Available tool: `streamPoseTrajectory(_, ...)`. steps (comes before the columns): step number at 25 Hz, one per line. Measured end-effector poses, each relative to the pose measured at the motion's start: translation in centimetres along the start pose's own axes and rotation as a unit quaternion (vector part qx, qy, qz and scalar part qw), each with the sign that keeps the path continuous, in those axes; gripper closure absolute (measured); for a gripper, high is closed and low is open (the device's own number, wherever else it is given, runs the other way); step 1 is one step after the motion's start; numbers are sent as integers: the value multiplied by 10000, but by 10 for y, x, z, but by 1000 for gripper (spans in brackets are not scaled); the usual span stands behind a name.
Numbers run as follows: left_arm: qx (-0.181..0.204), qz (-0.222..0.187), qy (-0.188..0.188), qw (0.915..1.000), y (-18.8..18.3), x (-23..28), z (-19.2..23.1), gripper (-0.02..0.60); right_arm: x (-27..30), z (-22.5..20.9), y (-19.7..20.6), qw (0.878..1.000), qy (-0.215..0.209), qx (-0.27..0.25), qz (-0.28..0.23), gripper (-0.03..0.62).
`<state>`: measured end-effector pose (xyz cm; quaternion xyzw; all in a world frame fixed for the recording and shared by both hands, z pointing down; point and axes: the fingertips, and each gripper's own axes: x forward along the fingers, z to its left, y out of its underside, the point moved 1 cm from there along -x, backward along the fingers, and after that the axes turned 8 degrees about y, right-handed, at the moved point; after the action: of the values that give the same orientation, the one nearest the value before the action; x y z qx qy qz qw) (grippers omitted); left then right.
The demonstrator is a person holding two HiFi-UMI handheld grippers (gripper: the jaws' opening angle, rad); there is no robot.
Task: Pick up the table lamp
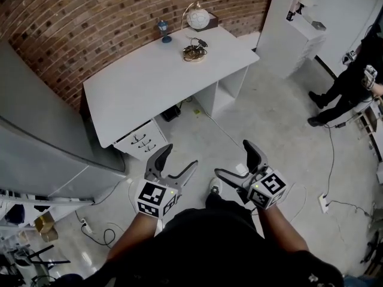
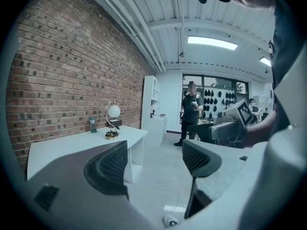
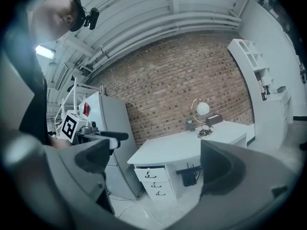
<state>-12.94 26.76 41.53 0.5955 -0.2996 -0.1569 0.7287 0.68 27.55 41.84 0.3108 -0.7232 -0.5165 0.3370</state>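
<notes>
The table lamp, a white globe on a curved brass arm over a brass base, stands at the far right end of the white desk by the brick wall. It also shows small in the left gripper view as the lamp and in the right gripper view as the lamp. My left gripper and right gripper hang open and empty over the floor, well short of the desk.
A small blue figurine and a dark box stand near the lamp. A drawer unit sits under the desk. A grey cabinet is at left, white shelving at right, a person beyond. Cables cross the floor.
</notes>
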Motion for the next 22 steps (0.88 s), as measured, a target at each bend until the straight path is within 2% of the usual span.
streamPoseTrajectory(7, 132, -126, -169, 9997, -43, 75, 31, 232, 41, -70, -42, 9995, -269, -94, -108, 0)
streamPoseTrajectory(16, 26, -95, -469, 9989, -52, 142, 54, 232, 66, -140, -42, 9987, -499, 8, 63, 2)
streamPoseTrajectory(22, 76, -15, -600, 9982, -60, 161, 65, 232, 83, -163, -55, 9981, -619, -4, -10, 2)
